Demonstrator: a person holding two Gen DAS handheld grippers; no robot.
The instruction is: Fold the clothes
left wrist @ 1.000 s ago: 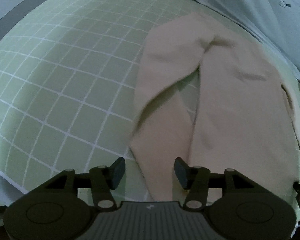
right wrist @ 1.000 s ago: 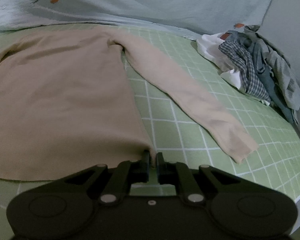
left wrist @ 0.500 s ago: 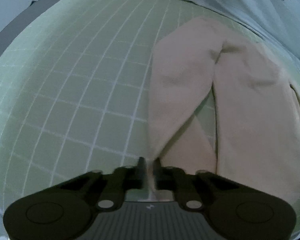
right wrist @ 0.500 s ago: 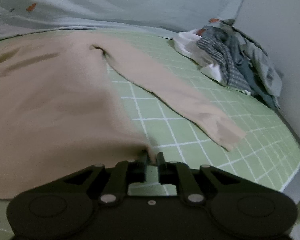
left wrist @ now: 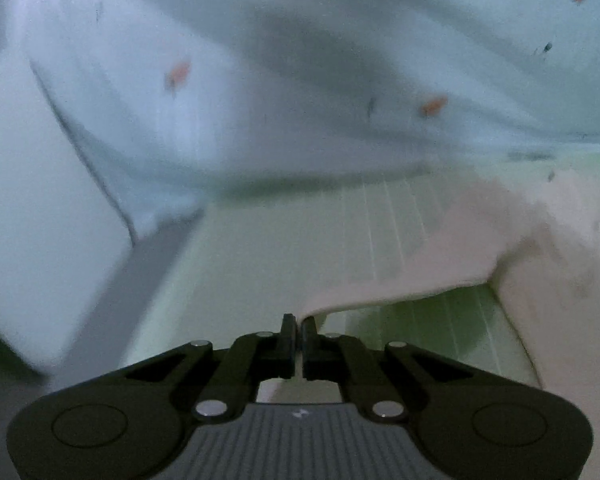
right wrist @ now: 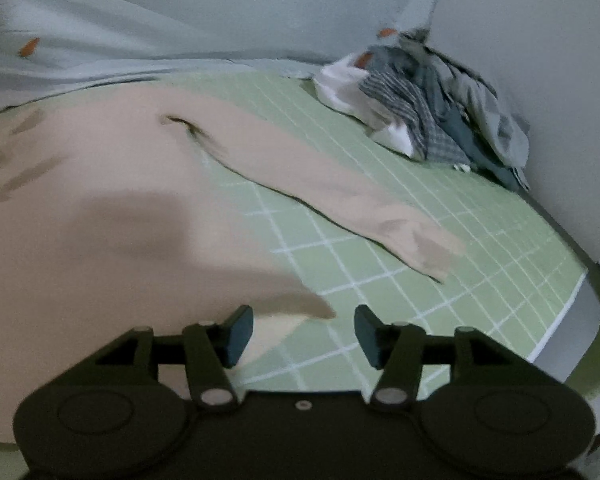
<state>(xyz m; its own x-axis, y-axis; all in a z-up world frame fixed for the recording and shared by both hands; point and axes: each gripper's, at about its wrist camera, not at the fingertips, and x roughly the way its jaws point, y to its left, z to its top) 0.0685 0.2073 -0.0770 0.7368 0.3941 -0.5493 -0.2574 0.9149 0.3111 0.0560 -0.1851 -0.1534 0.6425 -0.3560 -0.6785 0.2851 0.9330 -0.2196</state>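
Left gripper (left wrist: 299,326) pinched on sleeve (left wrist: 400,284) of beige top (right wrist: 112,216), lifted for folding inward; right gripper (right wrist: 304,330) wide, empty, over hem corner near bed (right wrist: 440,216) right edge.

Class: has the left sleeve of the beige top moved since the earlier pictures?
Yes. The left hand-held gripper has lifted the sleeve off the green sheet.

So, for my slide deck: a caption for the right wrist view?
Open right hand-held gripper above beige long-sleeved top on green grid sheet.
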